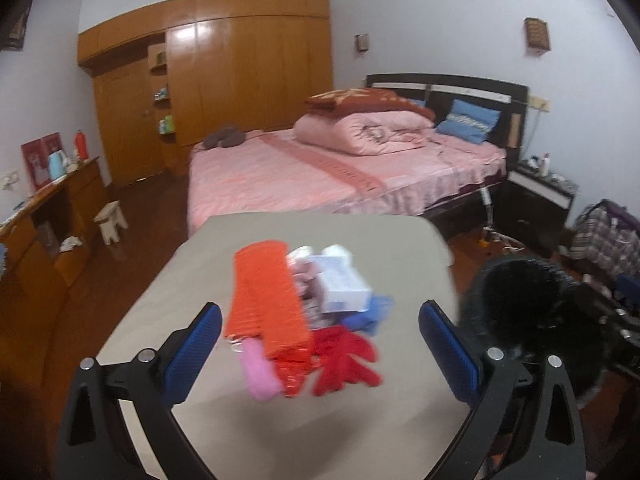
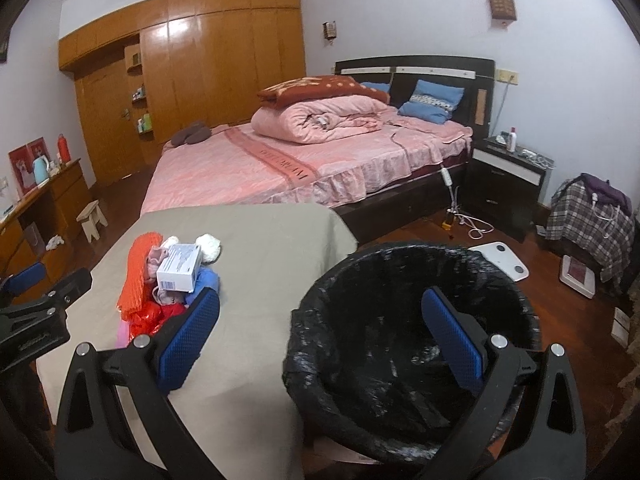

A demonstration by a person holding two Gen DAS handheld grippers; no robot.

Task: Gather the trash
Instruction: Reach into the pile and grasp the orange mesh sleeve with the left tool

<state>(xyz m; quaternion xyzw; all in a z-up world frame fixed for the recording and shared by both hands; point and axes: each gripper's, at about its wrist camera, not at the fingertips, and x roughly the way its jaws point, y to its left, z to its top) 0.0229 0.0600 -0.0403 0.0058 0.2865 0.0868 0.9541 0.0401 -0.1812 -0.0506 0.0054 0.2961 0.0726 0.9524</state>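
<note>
A pile of trash lies on a grey-covered table (image 1: 304,420): an orange foam net (image 1: 264,300), a white box (image 1: 344,284), a pink piece (image 1: 260,372), red wrapping (image 1: 344,360), a blue piece (image 1: 372,312). My left gripper (image 1: 320,344) is open, its jaws either side of the pile's near end, empty. My right gripper (image 2: 320,320) is open and empty, over the rim of a bin lined with a black bag (image 2: 400,352) right of the table (image 2: 256,380). The pile also shows in the right wrist view, with the box (image 2: 180,268) on top.
A bed with pink covers (image 2: 300,160) stands behind the table. A dark nightstand (image 2: 504,184) and a white scale (image 2: 500,260) on the floor lie to the right. A wooden desk (image 1: 48,216) and small stool (image 1: 112,220) are on the left. A wooden wardrobe (image 1: 224,72) fills the back wall.
</note>
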